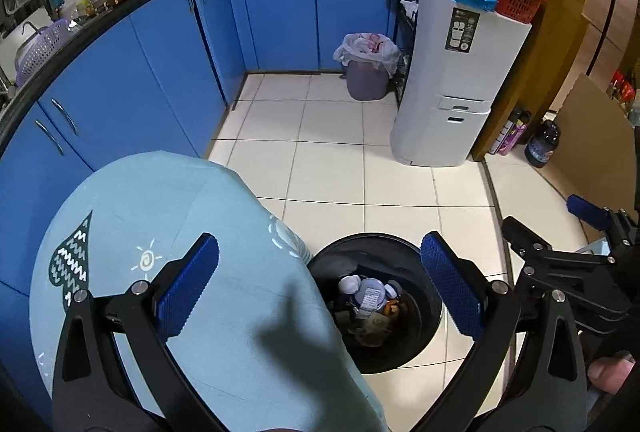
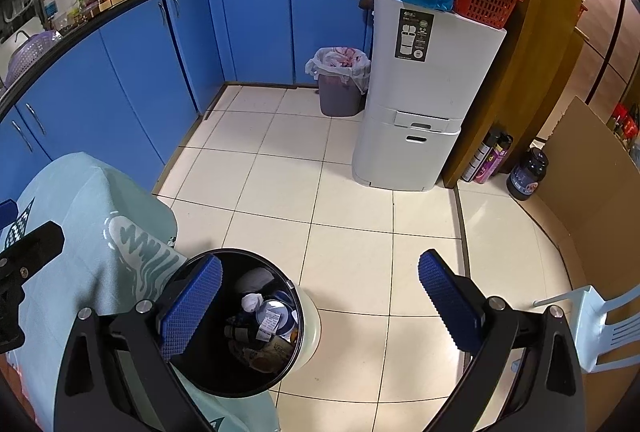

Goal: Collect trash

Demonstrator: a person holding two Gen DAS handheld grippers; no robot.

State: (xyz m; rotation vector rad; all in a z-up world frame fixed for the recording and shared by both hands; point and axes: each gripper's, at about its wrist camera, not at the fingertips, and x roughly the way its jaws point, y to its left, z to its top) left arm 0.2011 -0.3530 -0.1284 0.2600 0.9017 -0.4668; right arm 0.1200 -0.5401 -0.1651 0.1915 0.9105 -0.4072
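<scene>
Two claws: the left claw and right claw are both held with fingers wide apart, nothing between them.
Trash: bottles and wrappers are seen lying inside the black-lined bin on the floor.
Bench: a bench draped in a pale blue cloth is set just beside the bin.
Room: cream floor tiles, blue cabinets, a white appliance and a lined purple bin in the corner are shown.
Hidden: the bin's contents are too dark to be sorted further; a white chair is cut off at the edge.
</scene>
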